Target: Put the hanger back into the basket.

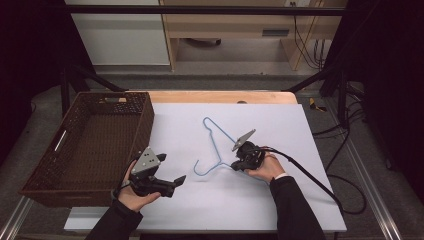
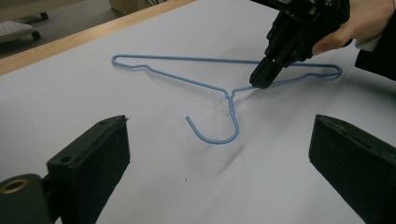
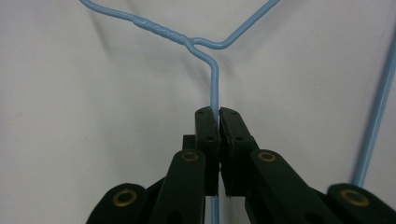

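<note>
On the white sheet (image 1: 280, 200) that covers the table, we see a blue wire hanger (image 1: 216, 131) lying flat near the middle, its hook curling toward the person's side. We hold a black gripper in each hand. Our right gripper (image 1: 237, 163) sits just right of the hook and is clamped on the hanger's wire, on the sloping arm a short way from the twisted neck. From the right gripper view, the two jaws stand pressed together with the thin blue wire (image 3: 214, 88) pinched between their tips, the twisted neck lying just beyond. From the left gripper view, that same gripper (image 2: 261, 77) comes down from the upper right and bites the wire right of the neck, while the hook (image 2: 219, 133) lies free on the sheet.

Our left gripper (image 1: 172, 172) rests well to the left of the hanger, near the front edge of the sheet, its jaws spread wide with nothing between them; the hanger lies ahead of them, untouched. Just beside it on the left stands a dark brown woven basket (image 1: 45, 180), well apart from the hanger.
</note>
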A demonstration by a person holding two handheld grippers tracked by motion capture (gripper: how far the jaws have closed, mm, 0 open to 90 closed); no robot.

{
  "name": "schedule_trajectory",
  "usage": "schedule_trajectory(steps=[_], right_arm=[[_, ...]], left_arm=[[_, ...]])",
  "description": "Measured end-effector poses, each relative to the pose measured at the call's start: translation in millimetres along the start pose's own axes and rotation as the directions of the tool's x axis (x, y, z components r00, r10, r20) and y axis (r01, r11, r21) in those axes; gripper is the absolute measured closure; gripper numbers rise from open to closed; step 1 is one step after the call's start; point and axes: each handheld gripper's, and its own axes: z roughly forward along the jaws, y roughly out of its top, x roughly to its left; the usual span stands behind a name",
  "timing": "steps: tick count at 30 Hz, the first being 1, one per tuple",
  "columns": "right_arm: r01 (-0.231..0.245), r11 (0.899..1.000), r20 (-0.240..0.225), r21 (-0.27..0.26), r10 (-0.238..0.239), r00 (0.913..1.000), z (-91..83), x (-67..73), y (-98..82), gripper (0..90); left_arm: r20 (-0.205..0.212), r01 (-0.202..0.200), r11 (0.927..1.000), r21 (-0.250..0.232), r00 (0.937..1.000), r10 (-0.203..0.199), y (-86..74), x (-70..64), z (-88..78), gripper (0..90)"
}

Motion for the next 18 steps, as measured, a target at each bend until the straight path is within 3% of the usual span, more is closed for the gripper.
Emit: schedule_trajectory(steps=[6, 18], right_arm=[[-0.035, 0.998, -0.032, -0.053, 0.033, 0.9989, -11.1, -1.4, -1.9, 87.6], [-0.059, 0.990, -0.061, -0.129, 0.052, 0.9968, -27.6, -0.2, -3.1, 87.6]], left_arm=[[0.004, 0.001, 0.9999, 0.012, 1.0000, -0.001, -2.4, -2.8, 5.1, 4.8], [0.013, 0.012, 0.9986, 0.052, 0.9998, -0.013, -12.0, -9.7, 24.5, 4.8]])
